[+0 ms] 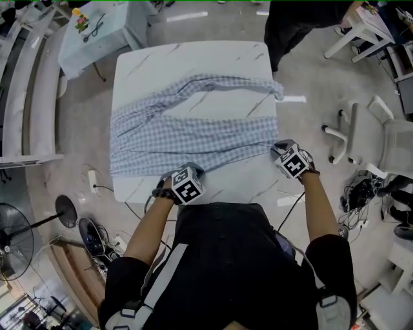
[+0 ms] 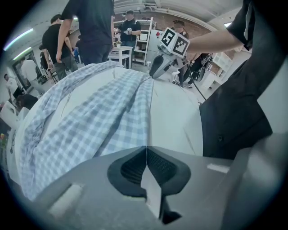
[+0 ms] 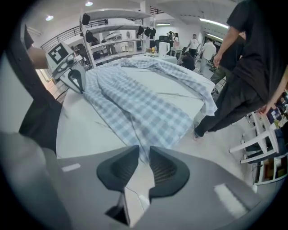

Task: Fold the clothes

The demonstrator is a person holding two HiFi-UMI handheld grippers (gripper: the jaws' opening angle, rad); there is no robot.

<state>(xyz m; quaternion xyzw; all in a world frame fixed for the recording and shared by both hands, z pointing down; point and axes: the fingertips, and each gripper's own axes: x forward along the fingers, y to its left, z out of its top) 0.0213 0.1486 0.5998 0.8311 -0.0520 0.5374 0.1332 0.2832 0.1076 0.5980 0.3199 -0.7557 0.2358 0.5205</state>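
The blue-and-white checked garment (image 1: 193, 138) (image 2: 90, 121) (image 3: 139, 108) lies spread across the middle of the white marble-patterned table (image 1: 193, 55). It reaches from the table's left edge to its right edge, and a long rumpled fold runs along its far side to the far right corner. At the near right corner of the cloth, the right gripper (image 1: 287, 155) (image 3: 144, 157) points steeply down. Its jaws stand a narrow gap apart and pinch the bunched corner, which tapers into that gap. At the near hem, further left, the left gripper (image 1: 184, 177) (image 2: 146, 152) also tilts downward with its jaws pressed together. The hem runs right up to their seam, but whether any cloth is caught there cannot be made out. A person in black (image 1: 303, 19) stands at the table's far right corner. A white office chair (image 1: 387, 142) sits on the floor well to the right, and a fan (image 1: 13, 238) stands near left.
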